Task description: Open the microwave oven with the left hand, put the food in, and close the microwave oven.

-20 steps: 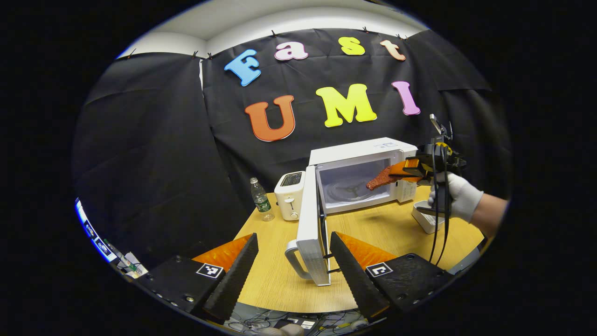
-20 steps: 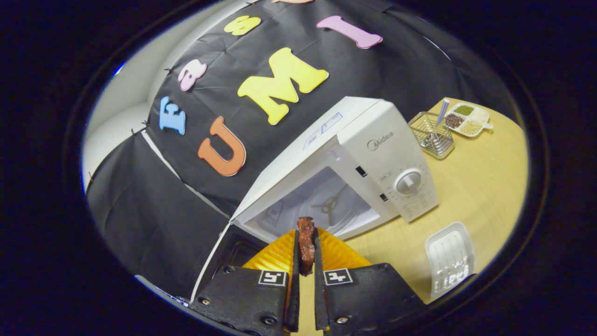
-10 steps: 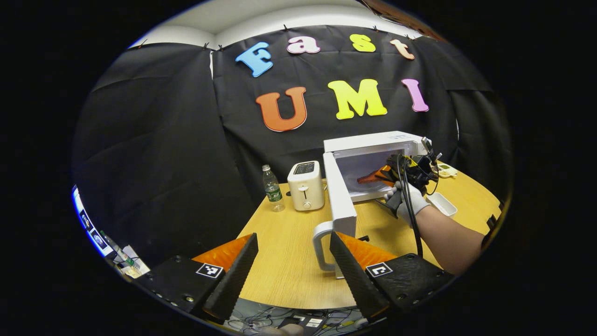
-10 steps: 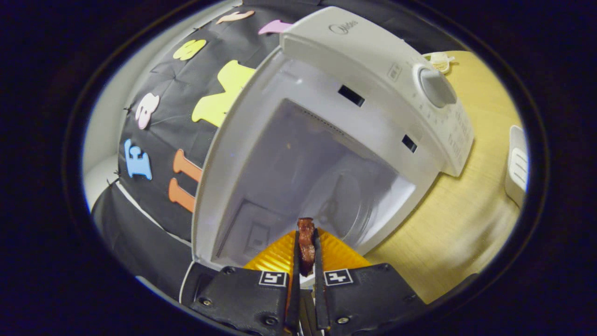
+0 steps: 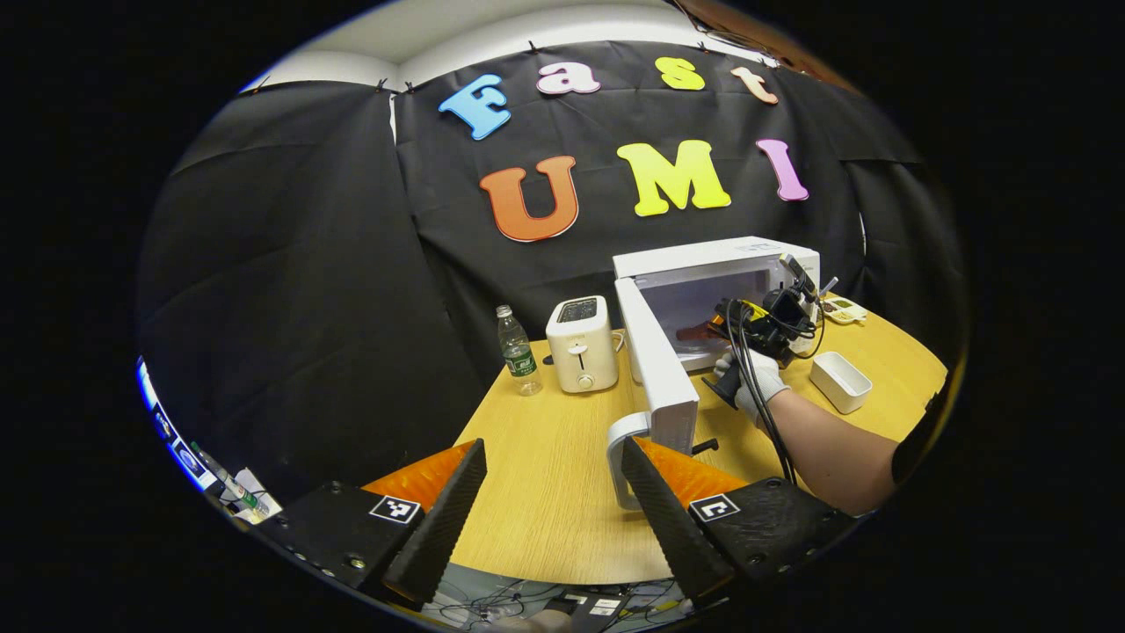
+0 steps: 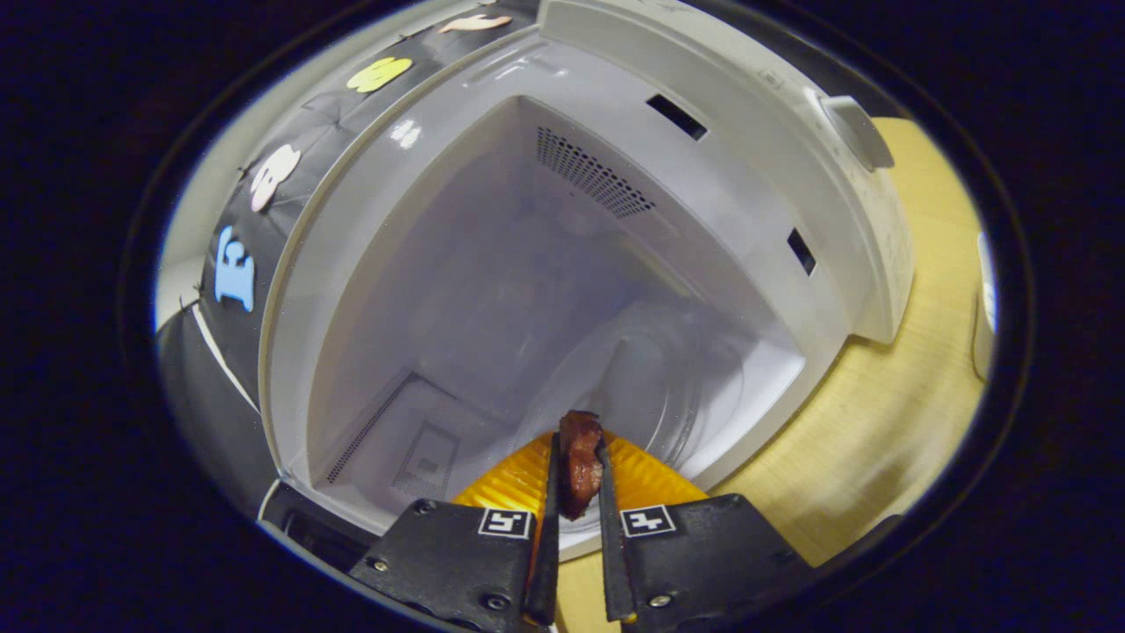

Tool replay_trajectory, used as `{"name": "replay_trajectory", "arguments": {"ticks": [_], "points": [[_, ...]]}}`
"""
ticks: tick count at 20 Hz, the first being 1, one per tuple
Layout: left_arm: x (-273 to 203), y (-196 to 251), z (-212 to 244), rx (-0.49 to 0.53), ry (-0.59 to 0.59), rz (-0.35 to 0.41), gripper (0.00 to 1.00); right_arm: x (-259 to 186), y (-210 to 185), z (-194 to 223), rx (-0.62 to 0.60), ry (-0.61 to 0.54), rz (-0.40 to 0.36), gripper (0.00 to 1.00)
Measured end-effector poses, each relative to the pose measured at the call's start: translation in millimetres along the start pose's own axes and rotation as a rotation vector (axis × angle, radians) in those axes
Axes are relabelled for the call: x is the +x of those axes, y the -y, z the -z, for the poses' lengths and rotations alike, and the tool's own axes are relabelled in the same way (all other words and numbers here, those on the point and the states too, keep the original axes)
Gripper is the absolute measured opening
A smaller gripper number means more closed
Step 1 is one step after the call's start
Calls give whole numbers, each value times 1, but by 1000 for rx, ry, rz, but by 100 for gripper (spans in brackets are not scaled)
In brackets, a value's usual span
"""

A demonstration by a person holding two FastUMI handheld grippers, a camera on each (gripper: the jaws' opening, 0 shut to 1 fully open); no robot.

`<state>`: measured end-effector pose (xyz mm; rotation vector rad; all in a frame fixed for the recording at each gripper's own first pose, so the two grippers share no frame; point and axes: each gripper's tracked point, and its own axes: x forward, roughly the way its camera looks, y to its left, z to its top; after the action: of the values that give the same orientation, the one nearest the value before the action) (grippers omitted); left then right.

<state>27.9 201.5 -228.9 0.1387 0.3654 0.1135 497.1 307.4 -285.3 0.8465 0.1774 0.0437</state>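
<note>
**Right gripper view: food at the mouth of the open oven**

Low centre of the right gripper view, the right tongs (image 6: pixel 576 492) are clamped on a dark reddish piece of food (image 6: pixel 580 457), both fingers pressing its sides. The microwave oven (image 6: pixel 562 264) cavity now spreads across most of the frame, where half a second ago its whole front and dial still fitted in; the food has been carried up to the opening, and the glass turntable (image 6: pixel 668 387) lies just beyond it.

In the left gripper view, the left tongs (image 5: pixel 554 501) stand open at the bottom, holding nothing, drawn back from the door (image 5: pixel 659 369), which swings wide at centre right with its handle (image 5: pixel 622 457) nearest. A gloved hand (image 5: pixel 747 382) reaches into the oven from the right over the surface (image 5: pixel 545 457).

Judging from this, opening is done; setting the food down, releasing it and closing the door remain.
</note>
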Motion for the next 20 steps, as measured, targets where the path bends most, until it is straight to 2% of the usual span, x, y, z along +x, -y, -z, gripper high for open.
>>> {"name": "replay_trajectory", "arguments": {"ticks": [1, 4, 5, 6, 8, 10, 11, 12, 13, 14, 15, 16, 17, 18, 19, 20], "points": [[1, 2, 1, -1, -5, 7, 95, 1, -2, -2, -30, -3, -6, 25], [4, 3, 1, 8, -8, 4, 95, 2, 7, -9, -186, 16, 43, 29], [5, 3, 2, 4, -10, 4, 95, 4, 11, -9, -234, 15, 58, 22], [6, 4, 3, 2, -9, 4, 95, 5, 13, -8, -254, 5, 62, 40], [10, 5, 1, -3, -5, -3, 95, 3, 16, -11, -266, 3, 66, 46], [12, 7, 2, -11, -4, -4, 95, 1, 21, -22, -336, 36, 96, 51], [12, 7, 1, -6, 0, -4, 95, 0, 20, -30, -370, 53, 95, 57], [13, 7, 1, 2, 3, -5, 95, 2, 14, -28, -403, 65, 73, 49], [14, 6, 2, 7, 2, -9, 95, 0, 10, -27, -419, 45, 63, 56], [15, 7, 3, 5, 1, -9, 95, -1, 7, -25, -426, 35, 52, 70], [15, 7, 3, 1, 1, -10, 95, -2, 6, -24, -429, 29, 47, 62], [16, 9, 2, -2, 2, -7, 95, -7, 6, -24, -424, 23, 48, 74], [17, 9, 0, -4, 8, -8, 95, -12, 5, -27, -425, 24, 48, 68], [17, 9, -2, -12, 14, -7, 95, -19, 3, -29, -443, 14, 53, 69], [17, 9, -5, -21, 25, -7, 95, -28, -2, -34, -476, 13, 46, 78], [19, 9, -9, -22, 43, -6, 95, -37, -8, -41, -514, 19, 35, 93]]}}
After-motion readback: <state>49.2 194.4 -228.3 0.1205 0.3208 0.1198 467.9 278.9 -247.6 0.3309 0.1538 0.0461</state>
